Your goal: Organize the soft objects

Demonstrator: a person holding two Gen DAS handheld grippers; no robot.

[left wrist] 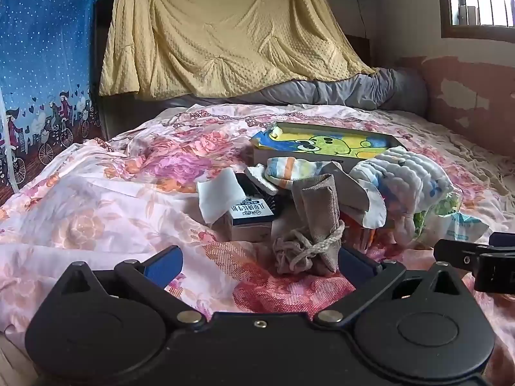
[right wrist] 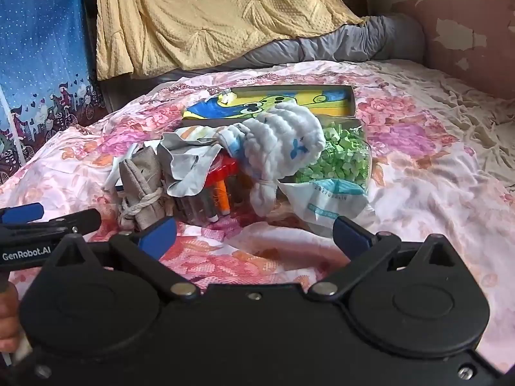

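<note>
Soft cloths and pouches lie heaped mid-bed, just ahead of both claws. Left gripper (left wrist: 259, 259) is spread wide, gripping nothing, with the beige drawstring pouch (left wrist: 317, 222) just beyond its right finger. Right gripper (right wrist: 254, 233) gapes too, empty over the floral bedsheet (right wrist: 418, 173). Beyond sit a white ribbed cloth (right wrist: 286, 135), green paper bits (right wrist: 334, 157), markers (right wrist: 222, 199), and a cartoon-printed box (right wrist: 289, 99).

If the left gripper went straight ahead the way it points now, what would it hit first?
Probably the beige drawstring pouch, lying just ahead of the open left gripper, toward its right finger. Depth is hard to judge.
</note>
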